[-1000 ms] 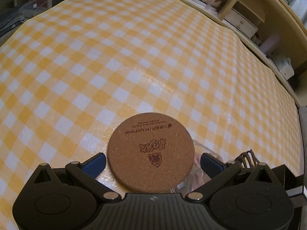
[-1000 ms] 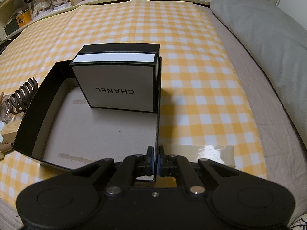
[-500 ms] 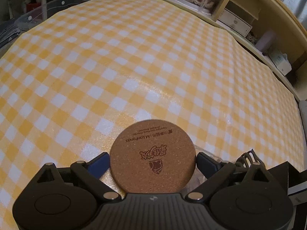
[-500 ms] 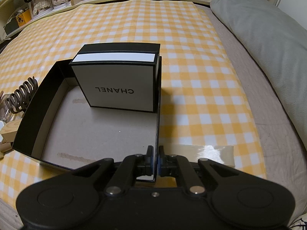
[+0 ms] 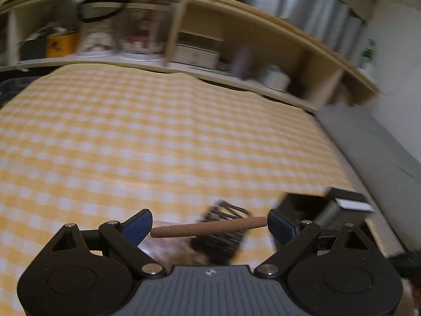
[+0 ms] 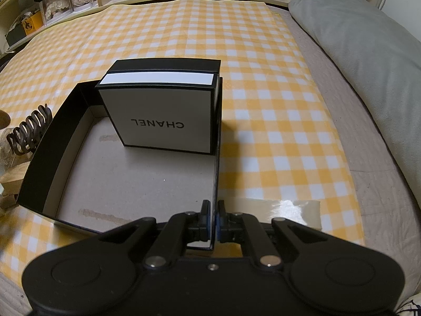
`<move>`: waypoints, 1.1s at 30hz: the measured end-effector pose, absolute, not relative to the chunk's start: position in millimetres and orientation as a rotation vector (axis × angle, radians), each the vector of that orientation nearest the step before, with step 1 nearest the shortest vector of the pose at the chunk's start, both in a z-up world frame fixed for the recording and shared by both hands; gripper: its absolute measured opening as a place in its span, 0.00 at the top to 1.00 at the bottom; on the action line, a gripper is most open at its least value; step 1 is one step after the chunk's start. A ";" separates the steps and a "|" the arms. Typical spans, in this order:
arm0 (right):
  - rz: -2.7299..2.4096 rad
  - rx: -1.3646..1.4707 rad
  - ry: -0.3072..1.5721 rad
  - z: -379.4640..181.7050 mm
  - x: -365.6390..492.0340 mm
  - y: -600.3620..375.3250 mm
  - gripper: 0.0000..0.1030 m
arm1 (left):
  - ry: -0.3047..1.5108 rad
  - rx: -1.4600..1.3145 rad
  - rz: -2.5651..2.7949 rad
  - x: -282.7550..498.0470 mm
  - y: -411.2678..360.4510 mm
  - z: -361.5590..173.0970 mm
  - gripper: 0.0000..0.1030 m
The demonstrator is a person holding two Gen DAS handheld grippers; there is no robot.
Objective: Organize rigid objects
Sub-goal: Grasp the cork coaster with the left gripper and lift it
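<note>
While my left claw point(image 5: 209, 226) closes on the cork coaster point(image 5: 209, 230), edge-on above the checked cloth point(image 5: 158, 137), my right claw point(image 6: 213, 220) clamps the open black box's point(image 6: 47, 155) near wall; open cloth lies beyond.

A thin round cork coaster point(image 5: 209, 230) hangs edge-on between the closing left tool's point(image 5: 209, 226) blue pads, while the right tool point(image 6: 213, 217) pinches the open black box's point(image 6: 36, 152) near wall.
</note>
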State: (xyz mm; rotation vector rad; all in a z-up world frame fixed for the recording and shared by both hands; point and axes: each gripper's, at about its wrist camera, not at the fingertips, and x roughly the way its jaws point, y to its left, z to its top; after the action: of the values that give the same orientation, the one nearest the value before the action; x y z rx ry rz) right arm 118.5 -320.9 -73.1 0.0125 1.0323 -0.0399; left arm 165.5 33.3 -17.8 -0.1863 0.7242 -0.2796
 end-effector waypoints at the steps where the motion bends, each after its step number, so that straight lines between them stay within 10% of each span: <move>1: -0.040 0.012 1.032 -73.2 118.6 -321.3 0.96 | 0.723 -0.178 -0.301 159.9 27.8 -17.2 0.09; 22: -0.043 0.013 1.033 -73.2 118.4 -320.9 0.96 | 1.014 0.064 -0.527 114.0 -15.3 -34.5 0.09; 33: -0.043 0.009 1.034 -73.2 118.3 -319.8 0.95 | 0.874 0.231 -0.433 135.9 -45.2 -72.3 0.10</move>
State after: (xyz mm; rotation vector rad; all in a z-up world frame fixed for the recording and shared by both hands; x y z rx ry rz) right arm 118.3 -319.8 -73.2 0.0094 1.0338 -0.0430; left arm 135.9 -45.2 -72.3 0.2306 0.8740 -0.4331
